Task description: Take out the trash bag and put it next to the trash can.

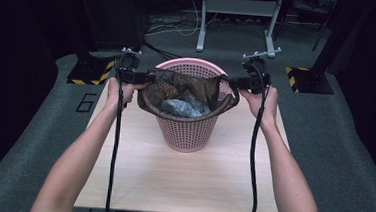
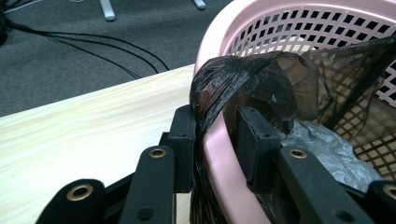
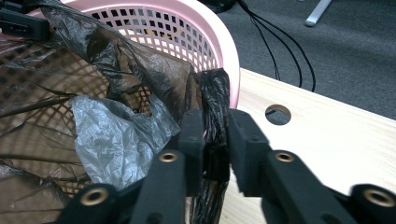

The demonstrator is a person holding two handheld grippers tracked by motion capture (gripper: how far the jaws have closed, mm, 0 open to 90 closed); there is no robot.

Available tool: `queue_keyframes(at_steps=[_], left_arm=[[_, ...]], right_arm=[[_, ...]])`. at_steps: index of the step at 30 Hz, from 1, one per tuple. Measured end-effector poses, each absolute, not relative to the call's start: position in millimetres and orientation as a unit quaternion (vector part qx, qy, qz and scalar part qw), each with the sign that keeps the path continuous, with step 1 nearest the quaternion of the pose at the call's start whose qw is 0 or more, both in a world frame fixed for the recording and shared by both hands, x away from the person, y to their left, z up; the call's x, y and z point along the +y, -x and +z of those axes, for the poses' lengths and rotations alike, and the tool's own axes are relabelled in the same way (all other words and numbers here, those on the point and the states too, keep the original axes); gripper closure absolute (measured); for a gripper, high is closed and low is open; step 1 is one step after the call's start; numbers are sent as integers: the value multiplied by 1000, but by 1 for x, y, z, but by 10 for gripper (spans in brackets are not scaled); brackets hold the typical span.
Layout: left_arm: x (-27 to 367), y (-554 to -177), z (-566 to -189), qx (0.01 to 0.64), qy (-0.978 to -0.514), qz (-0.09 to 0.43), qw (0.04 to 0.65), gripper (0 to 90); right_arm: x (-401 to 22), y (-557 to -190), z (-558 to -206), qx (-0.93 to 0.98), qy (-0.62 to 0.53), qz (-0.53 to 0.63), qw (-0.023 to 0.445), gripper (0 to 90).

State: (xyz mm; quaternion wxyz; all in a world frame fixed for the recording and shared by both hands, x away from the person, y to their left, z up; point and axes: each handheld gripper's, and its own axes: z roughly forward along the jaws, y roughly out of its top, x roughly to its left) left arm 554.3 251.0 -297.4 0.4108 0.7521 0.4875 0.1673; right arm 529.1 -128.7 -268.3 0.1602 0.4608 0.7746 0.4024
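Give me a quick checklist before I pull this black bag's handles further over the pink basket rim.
1. Left gripper on bag handle: not ok, its jaws straddle the handle and the basket rim together.
2. Right gripper pinches the other handle: ok.
3. Bag mouth spread across the basket: ok.
4. Basket upright on table: ok.
5. Grey plastic inside stays below the rim: ok.
6. Bag free of tears: cannot tell.

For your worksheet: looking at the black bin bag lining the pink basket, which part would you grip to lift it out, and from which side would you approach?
Grip the black bin bag by its two bunched handle loops at opposite sides of the pink basket rim, coming from outside, level with the rim. The loops are gathered into narrow strips that fit between jaws, as with the left tool and right tool.
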Motion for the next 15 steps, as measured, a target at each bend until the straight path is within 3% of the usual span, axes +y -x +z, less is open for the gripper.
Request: queue_keyframes(at_steps=[5,15], left_arm=[[250,-553,-297,491,-747,175,412,696],[249,-552,-295,494,-743,191,408,688]], right_arm=[[-127,-530,-266,776,-461,398,165,888],[-128,-525,-257,774,-450,410,171,900]])
